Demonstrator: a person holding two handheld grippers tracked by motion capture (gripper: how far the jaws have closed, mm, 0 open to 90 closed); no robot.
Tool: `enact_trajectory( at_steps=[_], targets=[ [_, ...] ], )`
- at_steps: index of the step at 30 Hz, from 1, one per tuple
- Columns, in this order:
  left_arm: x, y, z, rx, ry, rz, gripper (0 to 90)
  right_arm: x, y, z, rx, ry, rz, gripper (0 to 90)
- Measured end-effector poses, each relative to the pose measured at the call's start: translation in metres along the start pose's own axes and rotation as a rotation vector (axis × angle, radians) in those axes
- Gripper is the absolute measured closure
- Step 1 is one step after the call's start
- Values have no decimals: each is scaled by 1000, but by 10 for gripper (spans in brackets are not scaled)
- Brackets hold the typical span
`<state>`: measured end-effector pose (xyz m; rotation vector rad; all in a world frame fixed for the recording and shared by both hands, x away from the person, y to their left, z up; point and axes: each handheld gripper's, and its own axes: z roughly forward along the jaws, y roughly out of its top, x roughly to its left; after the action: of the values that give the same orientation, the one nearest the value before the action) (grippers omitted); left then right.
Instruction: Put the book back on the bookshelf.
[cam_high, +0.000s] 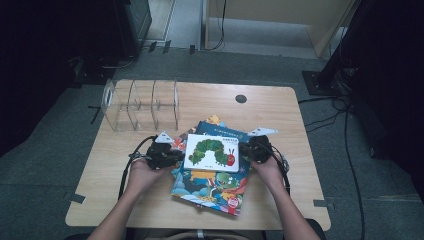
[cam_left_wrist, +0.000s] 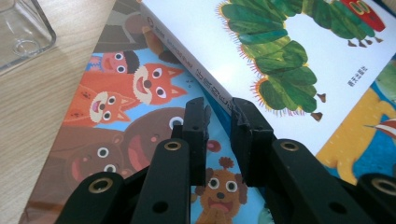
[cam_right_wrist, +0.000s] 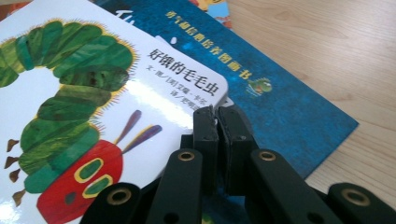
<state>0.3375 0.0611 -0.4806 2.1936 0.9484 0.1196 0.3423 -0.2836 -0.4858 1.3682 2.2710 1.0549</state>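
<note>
Seen from above, your two hands meet a stack of picture books at the middle of the wooden table (cam_high: 280, 107). Your left gripper (cam_high: 172, 156) sits at the left edge of the white caterpillar book (cam_high: 211, 152), which lies flat on top of the stack. Your right gripper (cam_high: 248, 150) sits at that book's right edge. Under the white book lies a blue picture book (cam_high: 212, 187), and the corner of an orange one (cam_high: 215, 119) shows behind it.

In the left gripper view, your left gripper (cam_left_wrist: 219, 109) has its jaws narrowly parted. Their tips rest against the spine edge of the caterpillar book (cam_left_wrist: 299, 51), just above the cover with cartoon animal faces (cam_left_wrist: 126, 116). Nothing is pinched between the tips; a slim gap shows between them.

In the right gripper view, your right gripper (cam_right_wrist: 217, 112) has its jaws pressed together. Their tips meet at the rounded corner of the caterpillar book (cam_right_wrist: 93, 107). You cannot tell from this view whether the corner is caught between them. The blue book (cam_right_wrist: 280, 102) lies beneath, and bare table (cam_right_wrist: 336, 51) lies beyond it.

A clear acrylic rack (cam_high: 140, 105) with upright dividers stands at the far left of the table, well apart from the books. Its corner (cam_left_wrist: 23, 32) appears in the left gripper view.
</note>
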Motion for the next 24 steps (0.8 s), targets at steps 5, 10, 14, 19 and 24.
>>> enact_trajectory(
  at_steps=[5,10,14,19,24],
  targets=[
    [-3,-3,-2,1,-6,-10,777,3,1,2,-1,-14,-26,900],
    [-6,-7,-6,6,-16,-27,773,4,4,5,-3,-14,-29,900],
    [-10,-12,-11,6,-21,-30,745,7,8,10,-5,-14,-49,900],
    [-15,-18,-16,6,4,-19,717,11,15,17,2,1,-68,900],
    [-20,-23,-21,8,9,-21,714,15,20,23,2,4,-77,900]
  ],
)
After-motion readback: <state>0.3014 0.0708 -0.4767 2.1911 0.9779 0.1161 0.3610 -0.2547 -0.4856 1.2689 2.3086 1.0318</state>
